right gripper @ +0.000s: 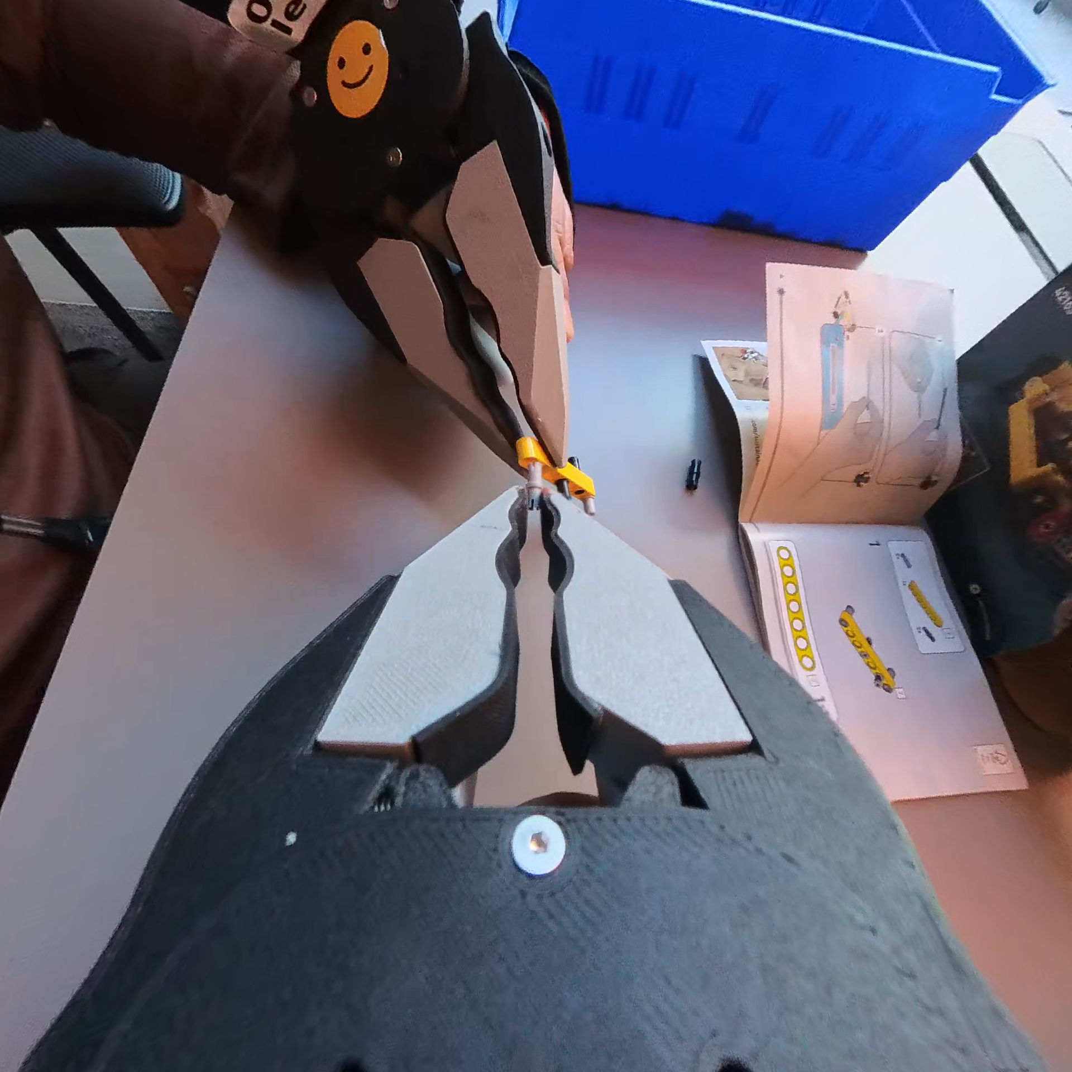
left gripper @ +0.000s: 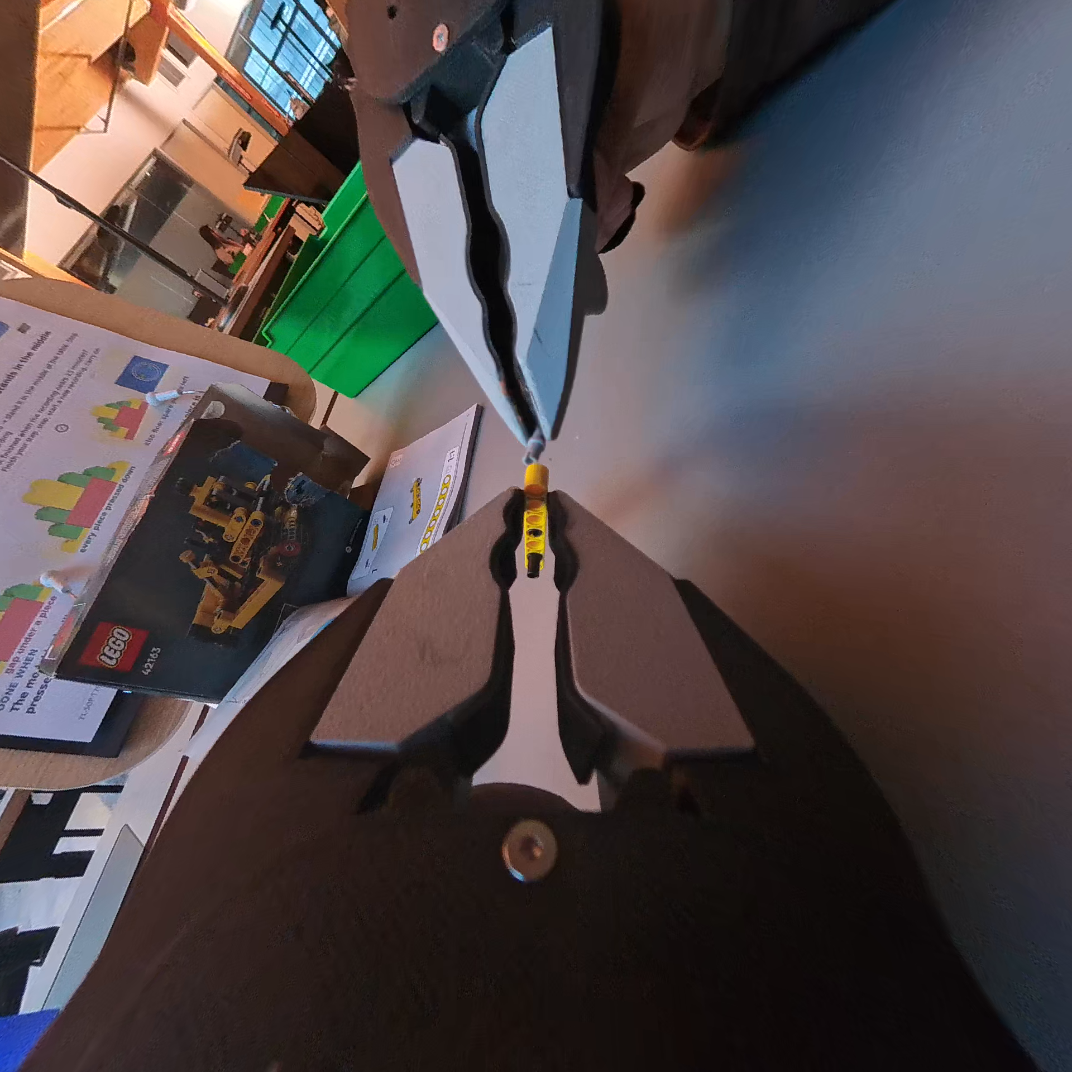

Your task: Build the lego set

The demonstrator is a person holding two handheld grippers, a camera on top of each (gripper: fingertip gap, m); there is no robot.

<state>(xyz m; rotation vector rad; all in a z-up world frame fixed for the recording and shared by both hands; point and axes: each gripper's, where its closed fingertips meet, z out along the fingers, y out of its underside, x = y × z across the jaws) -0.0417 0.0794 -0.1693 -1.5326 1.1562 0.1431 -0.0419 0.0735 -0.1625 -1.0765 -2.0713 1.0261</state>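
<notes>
Nearest the lens in the left wrist view, the left gripper pinches the yellow beam between its tips, lifted above the grey table. The beam's long axis runs in line with the fingers, so one end pokes out past the tips and a black pin shows at the end nearer the camera.

From the right wrist view the same beam lies crosswise just beyond the right gripper, with pins standing out of its holes toward that claw. The right gripper is pressed together on a small grey pin, whose far end meets the beam near its left end. In the left view that grey pin points straight down onto the beam's free end, so pin and beam look nearly in line there. I judge the coming move to be a push along the pin's axis into a hole, with the right claw doing the pushing and the left bracing.

Right of the beam, a loose black pin lies on the table, and beyond it the open instruction booklet. Past the booklet sits the dark set box. Behind the beam stands a blue crate.
</notes>
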